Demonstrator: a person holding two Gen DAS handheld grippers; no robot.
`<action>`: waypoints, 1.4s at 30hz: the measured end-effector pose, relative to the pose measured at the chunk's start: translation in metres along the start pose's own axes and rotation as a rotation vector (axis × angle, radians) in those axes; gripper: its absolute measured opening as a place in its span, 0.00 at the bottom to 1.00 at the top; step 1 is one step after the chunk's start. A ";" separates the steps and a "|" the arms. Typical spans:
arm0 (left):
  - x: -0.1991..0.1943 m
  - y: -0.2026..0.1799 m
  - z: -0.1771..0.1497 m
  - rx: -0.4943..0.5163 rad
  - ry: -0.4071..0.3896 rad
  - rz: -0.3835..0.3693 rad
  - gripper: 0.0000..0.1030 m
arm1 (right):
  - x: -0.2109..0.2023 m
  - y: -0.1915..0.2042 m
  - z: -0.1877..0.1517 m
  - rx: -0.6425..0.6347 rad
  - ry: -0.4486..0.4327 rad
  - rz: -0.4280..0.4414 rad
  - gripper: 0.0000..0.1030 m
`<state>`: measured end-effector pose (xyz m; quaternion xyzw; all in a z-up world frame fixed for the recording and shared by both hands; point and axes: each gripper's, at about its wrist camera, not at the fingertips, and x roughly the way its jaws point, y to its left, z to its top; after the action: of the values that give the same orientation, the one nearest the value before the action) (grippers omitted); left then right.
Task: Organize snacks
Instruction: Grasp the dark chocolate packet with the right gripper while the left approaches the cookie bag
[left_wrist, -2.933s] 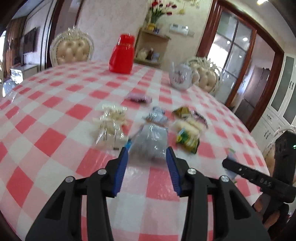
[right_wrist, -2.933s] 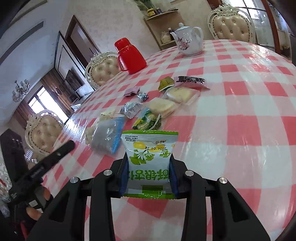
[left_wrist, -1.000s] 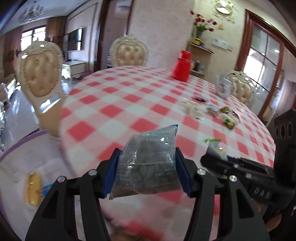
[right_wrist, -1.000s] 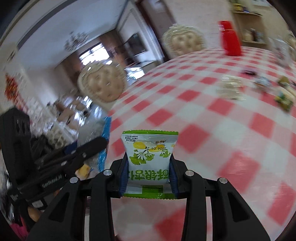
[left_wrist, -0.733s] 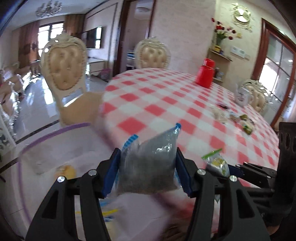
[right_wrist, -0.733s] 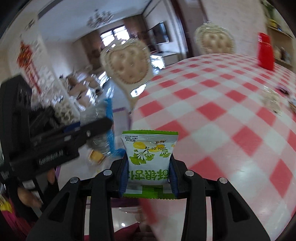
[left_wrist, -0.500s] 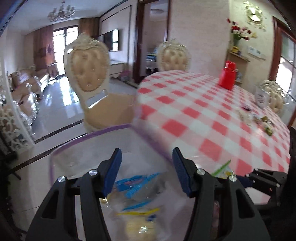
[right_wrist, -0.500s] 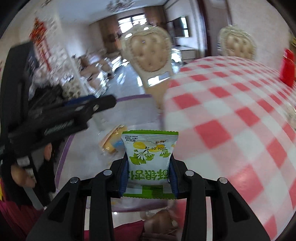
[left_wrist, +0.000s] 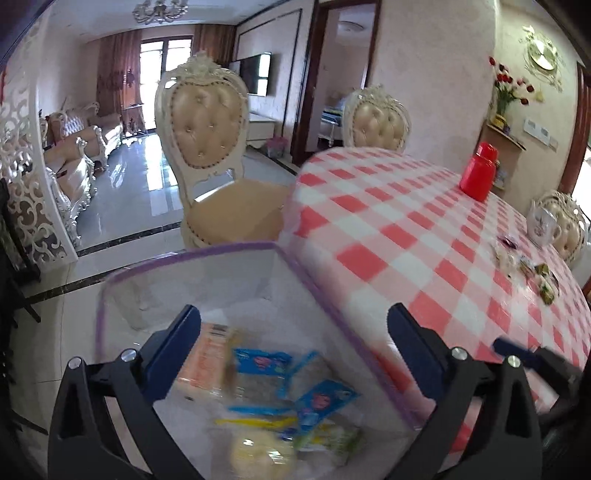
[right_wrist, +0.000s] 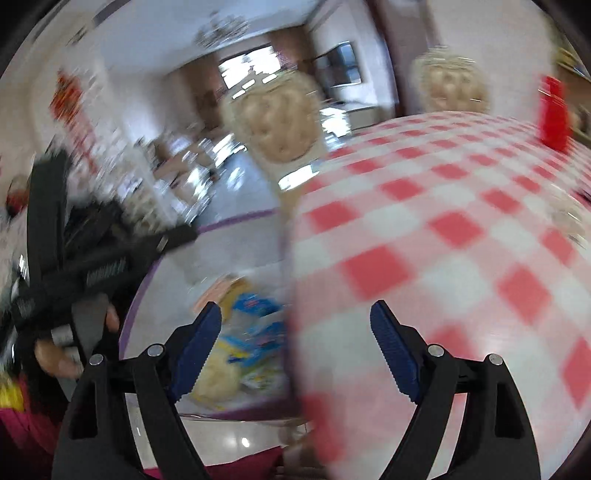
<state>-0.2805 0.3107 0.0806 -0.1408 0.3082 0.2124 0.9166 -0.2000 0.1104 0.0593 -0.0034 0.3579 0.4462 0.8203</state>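
A clear plastic bin with a purple rim (left_wrist: 184, 256) stands below the table's near edge and holds several snack packets (left_wrist: 284, 398). My left gripper (left_wrist: 293, 343) is open and empty right above the bin. My right gripper (right_wrist: 295, 332) is open and empty over the table edge, with the bin (right_wrist: 236, 219) and its packets (right_wrist: 243, 332) to its lower left. The right wrist view is blurred by motion. More snacks (left_wrist: 532, 269) lie on the far right of the red-checked table (left_wrist: 424, 236).
A red jug (left_wrist: 478, 177) and a white teapot (left_wrist: 543, 221) stand on the far side of the table. Cream padded chairs (left_wrist: 207, 136) stand around it, one just beyond the bin. The other gripper's tip (left_wrist: 517, 354) shows at the right.
The left gripper carried the grey packet from the table to the bin and let it go. The right gripper has opened within the last half second and its green packet is gone from the jaws.
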 end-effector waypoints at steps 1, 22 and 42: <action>0.001 -0.020 -0.002 0.022 0.012 -0.034 0.98 | -0.010 -0.013 0.000 0.034 -0.023 -0.010 0.78; 0.128 -0.419 -0.001 0.323 0.237 -0.468 0.98 | -0.192 -0.345 -0.060 0.603 -0.175 -0.637 0.84; 0.211 -0.364 0.083 -0.123 0.172 -0.313 0.98 | -0.124 -0.515 0.053 0.282 0.057 -0.778 0.61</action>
<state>0.0861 0.0898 0.0590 -0.2604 0.3462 0.0729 0.8983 0.1663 -0.2733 0.0101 -0.0383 0.4102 0.0491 0.9099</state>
